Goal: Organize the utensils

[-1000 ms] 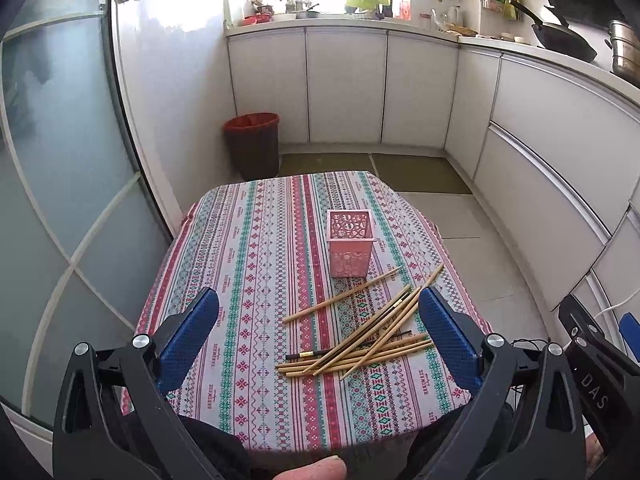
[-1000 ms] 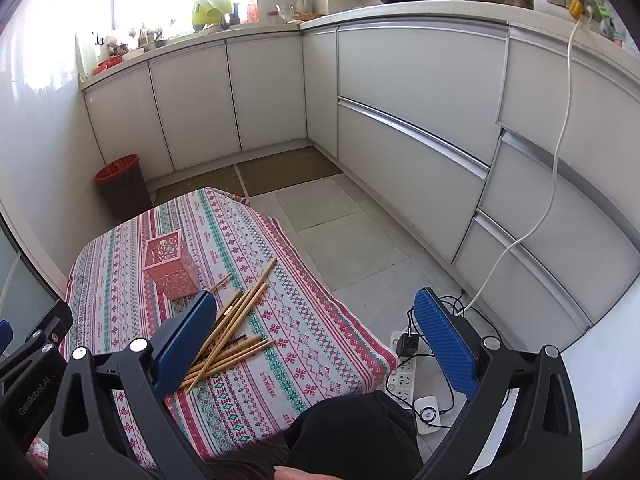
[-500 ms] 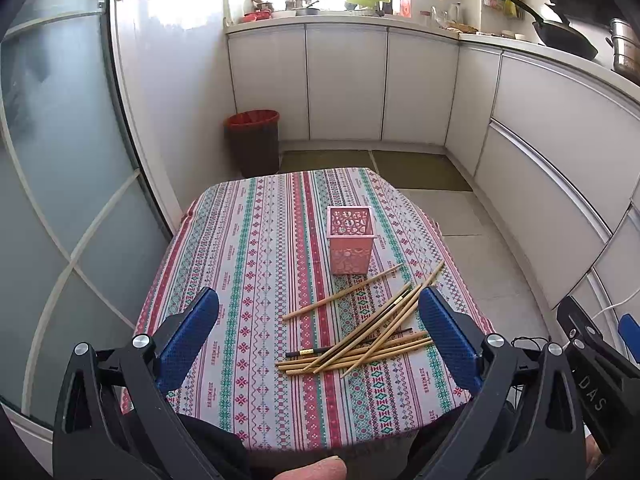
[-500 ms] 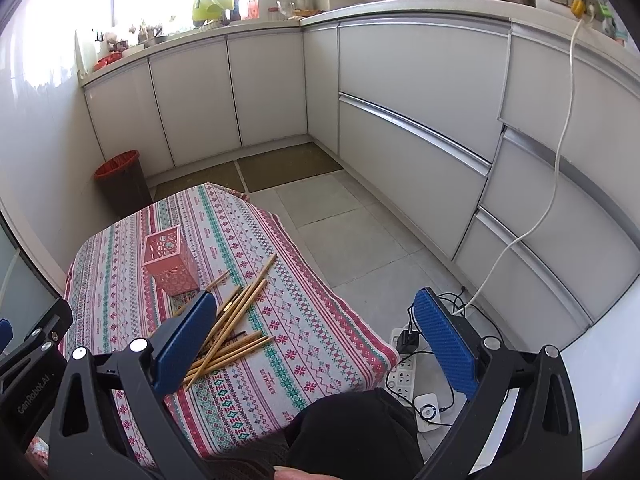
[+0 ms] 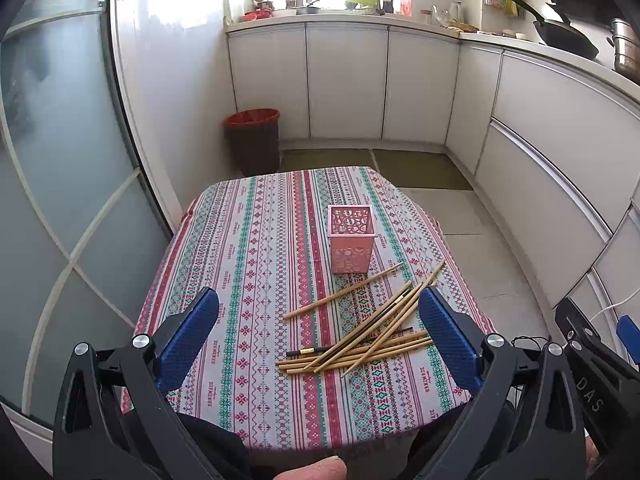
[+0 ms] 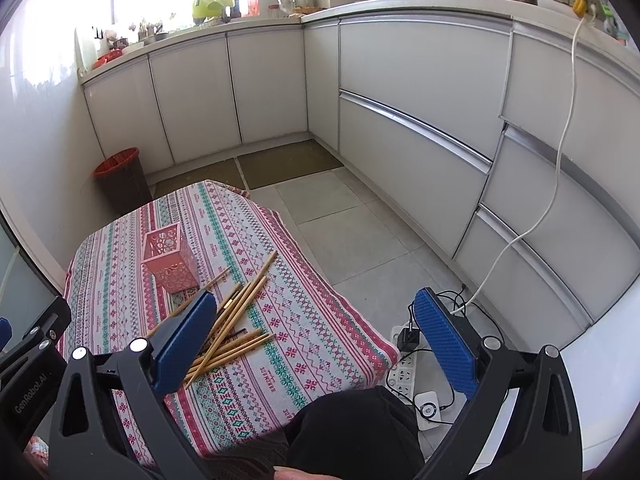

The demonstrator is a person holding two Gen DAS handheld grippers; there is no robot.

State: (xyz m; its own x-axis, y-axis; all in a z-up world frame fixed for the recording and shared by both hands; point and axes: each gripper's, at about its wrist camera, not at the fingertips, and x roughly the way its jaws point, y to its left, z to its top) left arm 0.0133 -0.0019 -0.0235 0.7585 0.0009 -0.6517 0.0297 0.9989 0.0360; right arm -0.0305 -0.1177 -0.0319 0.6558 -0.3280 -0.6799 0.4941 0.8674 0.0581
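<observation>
From the left wrist view, a small worktop [image 5: 256, 240] under a striped patterned cloth stands in a white kitchen. A pink perforated holder [image 5: 351, 239] stands upright near its middle, nothing in it. Just in front of the holder, toward the right edge, a loose heap of chopsticks [image 5: 360, 336] lies crossed over itself, one pale stick angled apart toward the holder's base. A red-lined bin [image 5: 252, 140] sits on the floor beyond the far corner. The left claw [image 5: 318, 340] hangs above the near edge, its blue pads spread wide and holding nothing; its right pad overlaps the ends of the heap.

From the right wrist view, the right claw [image 6: 314, 340] is also spread wide and empty, held off the worktop's right side over the floor. Its left pad covers part of the chopsticks [image 6: 232, 328]; the holder [image 6: 172, 258] stands just behind them. Only here a white power strip [image 6: 402, 372] shows on the floor, with a white cable [image 6: 560, 168] running up the cabinets.
</observation>
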